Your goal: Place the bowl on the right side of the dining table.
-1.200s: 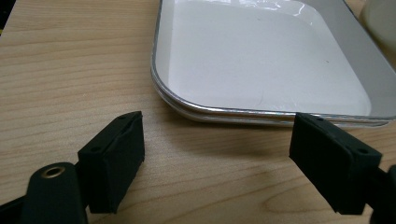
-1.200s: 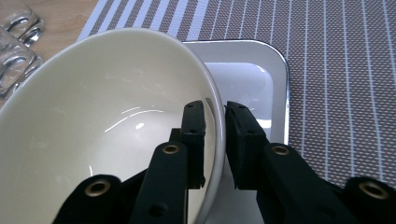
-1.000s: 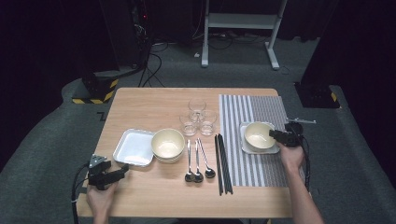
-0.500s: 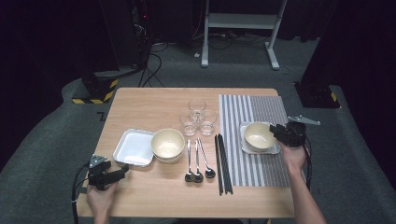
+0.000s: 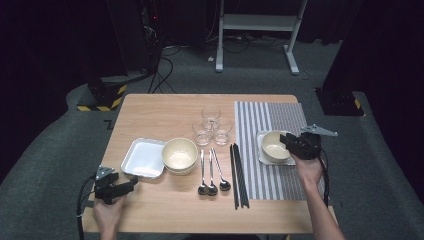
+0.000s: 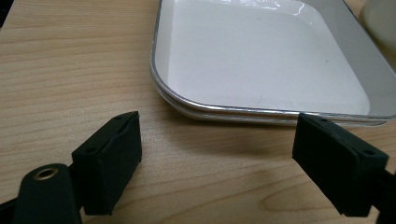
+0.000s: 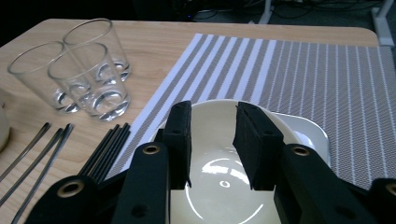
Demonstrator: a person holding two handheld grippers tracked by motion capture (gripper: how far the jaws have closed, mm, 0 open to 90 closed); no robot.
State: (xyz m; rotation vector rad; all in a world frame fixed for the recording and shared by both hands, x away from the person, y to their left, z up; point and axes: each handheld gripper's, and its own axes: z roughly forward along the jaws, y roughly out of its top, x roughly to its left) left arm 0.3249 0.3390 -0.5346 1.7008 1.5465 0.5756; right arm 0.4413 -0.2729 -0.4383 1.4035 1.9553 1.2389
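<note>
Your right tongs cover the near rim of the cream bowl in the high view; whether a pad touches that rim cannot be told there. In the right gripper view the same bowl runs off the bottom edge behind the tong bodies, and the small plate under it shows as a sliver to the bowl's right. The spoons and chopsticks left of the bowl are cut at the frame's lower edge. In the left gripper view the white tray is cropped at top and right; the pale object beyond its right corner is too blurred to identify.
</note>
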